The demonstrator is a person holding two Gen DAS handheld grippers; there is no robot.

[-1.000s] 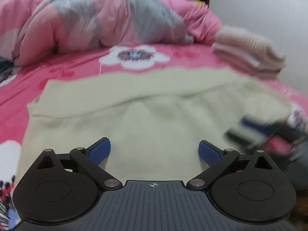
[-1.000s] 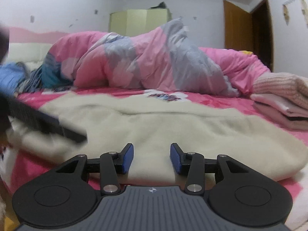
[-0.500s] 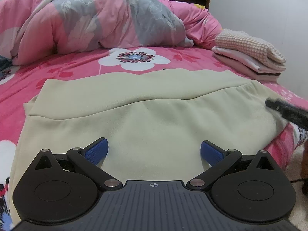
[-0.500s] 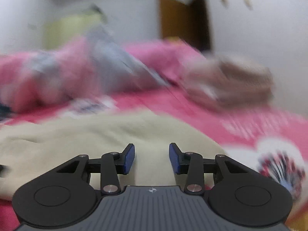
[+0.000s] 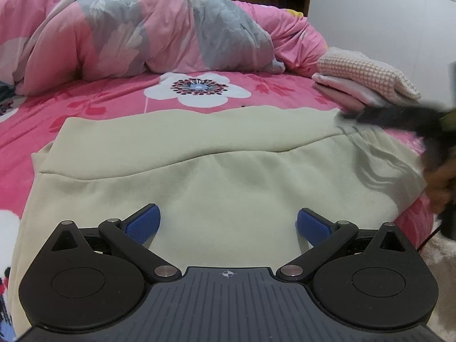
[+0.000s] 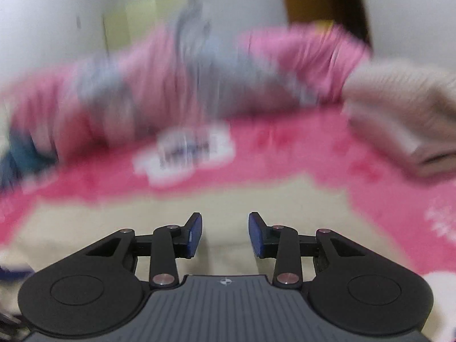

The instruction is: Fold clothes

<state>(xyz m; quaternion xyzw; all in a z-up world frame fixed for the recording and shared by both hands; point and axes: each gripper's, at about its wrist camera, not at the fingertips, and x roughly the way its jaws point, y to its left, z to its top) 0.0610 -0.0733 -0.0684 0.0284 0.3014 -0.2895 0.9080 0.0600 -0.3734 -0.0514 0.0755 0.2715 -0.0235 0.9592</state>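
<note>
While both tools are empty right now, the fold itself looks about halfway there. The left tool point(image 5: 227, 225) has its blue pads spread wide, hovering over the near part of the cream garment point(image 5: 222, 176) with nothing between them. The right tool point(image 6: 225, 235) has its pads much closer together; they've just been narrowing, but there's only a gap between them, no cloth pinched. In the left view the right tool shows as a dark blur over the garment's right edge, with what looks like the person's hand point(image 5: 440, 182) behind it.

The garment lies flat on the pink flowered bed point(image 5: 119, 105), and one flap is already turned over: there's a clear fold line running across it, with the far layer sitting on top. So one fold seems done, and it still looks too wide to call finished. Probably another fold or two is needed, likely from the right side where that tool is hovering.

Past the garment, a small stack of folded clothes point(image 5: 367, 78) sits at the bed's right side, so some pieces look done already, and this one would presumably join it. A bunched-up pink and grey quilt point(image 5: 159, 28) fills the back.
</note>
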